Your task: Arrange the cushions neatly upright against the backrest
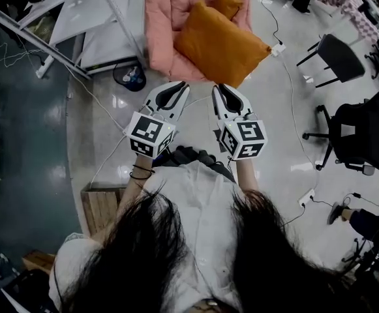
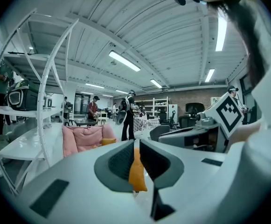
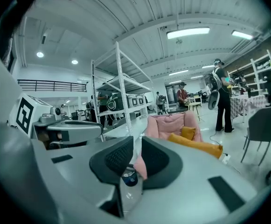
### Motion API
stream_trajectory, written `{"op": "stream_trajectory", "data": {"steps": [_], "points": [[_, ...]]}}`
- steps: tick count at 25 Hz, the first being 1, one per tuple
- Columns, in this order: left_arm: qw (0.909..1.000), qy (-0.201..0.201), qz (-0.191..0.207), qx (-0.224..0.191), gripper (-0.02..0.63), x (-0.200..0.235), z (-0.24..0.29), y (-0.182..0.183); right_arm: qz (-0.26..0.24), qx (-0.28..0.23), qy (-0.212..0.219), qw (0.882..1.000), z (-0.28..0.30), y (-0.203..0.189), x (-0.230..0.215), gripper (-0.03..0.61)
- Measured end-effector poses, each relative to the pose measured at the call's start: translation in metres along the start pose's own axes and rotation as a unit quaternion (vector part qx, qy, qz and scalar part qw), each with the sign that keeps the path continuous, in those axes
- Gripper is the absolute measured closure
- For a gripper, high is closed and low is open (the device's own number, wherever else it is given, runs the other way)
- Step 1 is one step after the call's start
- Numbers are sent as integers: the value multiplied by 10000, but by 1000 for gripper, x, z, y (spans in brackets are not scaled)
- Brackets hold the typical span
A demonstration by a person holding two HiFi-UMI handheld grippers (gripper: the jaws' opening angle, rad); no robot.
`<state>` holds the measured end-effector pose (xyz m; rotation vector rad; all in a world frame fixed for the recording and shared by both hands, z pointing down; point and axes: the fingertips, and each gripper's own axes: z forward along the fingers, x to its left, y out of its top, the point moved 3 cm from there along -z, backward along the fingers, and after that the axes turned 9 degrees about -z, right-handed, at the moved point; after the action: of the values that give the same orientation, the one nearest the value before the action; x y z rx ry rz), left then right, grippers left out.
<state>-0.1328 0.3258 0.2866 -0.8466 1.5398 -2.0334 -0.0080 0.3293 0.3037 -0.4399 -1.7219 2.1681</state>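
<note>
The person stands on the floor facing a pink sofa (image 1: 165, 28), a gripper in each hand, both aimed at it and well short of it. The left gripper (image 1: 175, 91) has its fingers (image 2: 119, 160) closed together with nothing between them. Through the thin slit left between them only a far-off strip of orange shows. The right gripper (image 1: 223, 91) is the same: fingers (image 3: 119, 158) pressed together and empty.

The large orange cushion (image 1: 220, 43) lies flat and askew across the front of the seat, one corner hanging past the sofa's edge toward a white power strip (image 1: 278, 48) on the floor. It is not upright, nor against the backrest. The small orange cushion (image 1: 227, 3) sits behind it, deeper in the seat. In the right gripper view it (image 3: 188, 133) leans near the pink back.

A white shelf rack (image 1: 78, 18) stands left of the sofa, with a dark round thing (image 1: 132, 77) on the floor between them. Black office chairs (image 1: 359, 132) stand to the right.
</note>
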Motion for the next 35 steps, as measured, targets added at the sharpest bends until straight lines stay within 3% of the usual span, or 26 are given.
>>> {"op": "stream_trajectory", "data": {"steps": [11, 18, 27, 35], "points": [[9998, -114, -91, 162, 565, 22, -13, -17, 61, 155, -104, 9998, 9, -17, 16, 514], [9992, -254, -207, 209, 565, 25, 2, -21, 122, 288, -236, 9992, 11, -24, 3, 514], [9991, -227, -200, 290, 565, 45, 56, -15, 314, 369, -222, 9986, 50, -29, -50, 514], [9993, 9, -278, 253, 565, 75, 135, 6, 278, 472, -14, 9985, 102, -18, -122, 514]]}}
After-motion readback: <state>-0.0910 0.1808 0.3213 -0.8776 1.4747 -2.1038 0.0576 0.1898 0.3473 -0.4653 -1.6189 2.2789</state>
